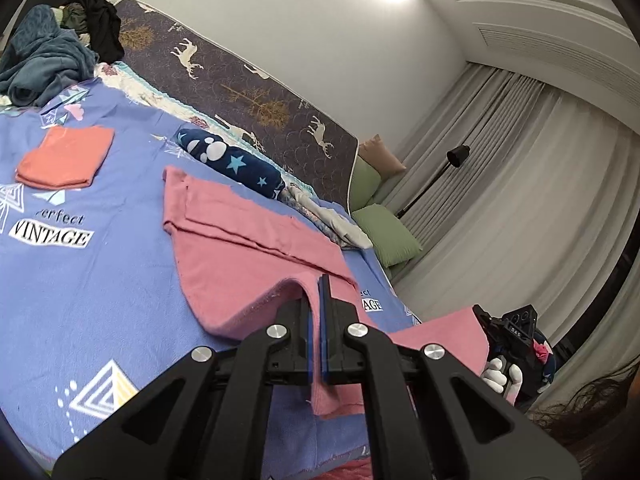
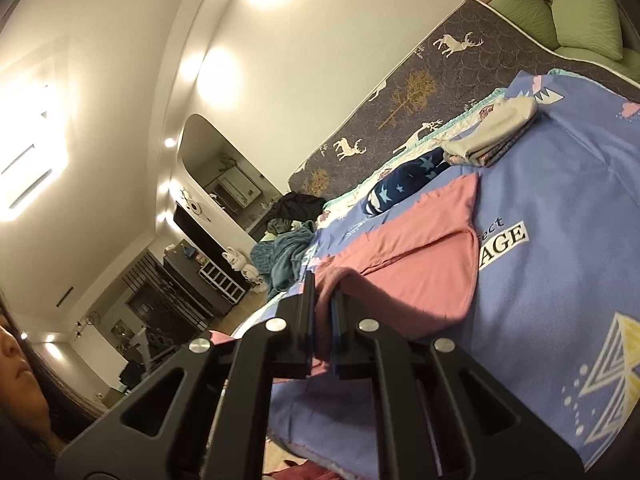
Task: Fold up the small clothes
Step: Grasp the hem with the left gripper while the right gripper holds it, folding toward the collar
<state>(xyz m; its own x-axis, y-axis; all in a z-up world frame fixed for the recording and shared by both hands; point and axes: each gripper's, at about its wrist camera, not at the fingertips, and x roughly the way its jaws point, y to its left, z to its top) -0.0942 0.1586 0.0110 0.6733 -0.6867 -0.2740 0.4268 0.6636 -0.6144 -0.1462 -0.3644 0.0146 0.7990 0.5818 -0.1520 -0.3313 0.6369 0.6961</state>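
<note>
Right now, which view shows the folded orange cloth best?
The left wrist view: the folded orange cloth lies flat and unobstructed on the blue bedsheet. The right wrist view does not show it.

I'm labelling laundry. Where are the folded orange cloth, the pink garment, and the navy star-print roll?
folded orange cloth (image 1: 66, 156), left wrist view, middle of top layer.
pink garment (image 1: 240, 236), left wrist view, flat middle panel.
navy star-print roll (image 1: 232, 162), left wrist view, mid-length.

pink garment (image 1: 248, 240) | partly folded | near edge lifted off bedsheet (image 1: 100, 280)
</note>
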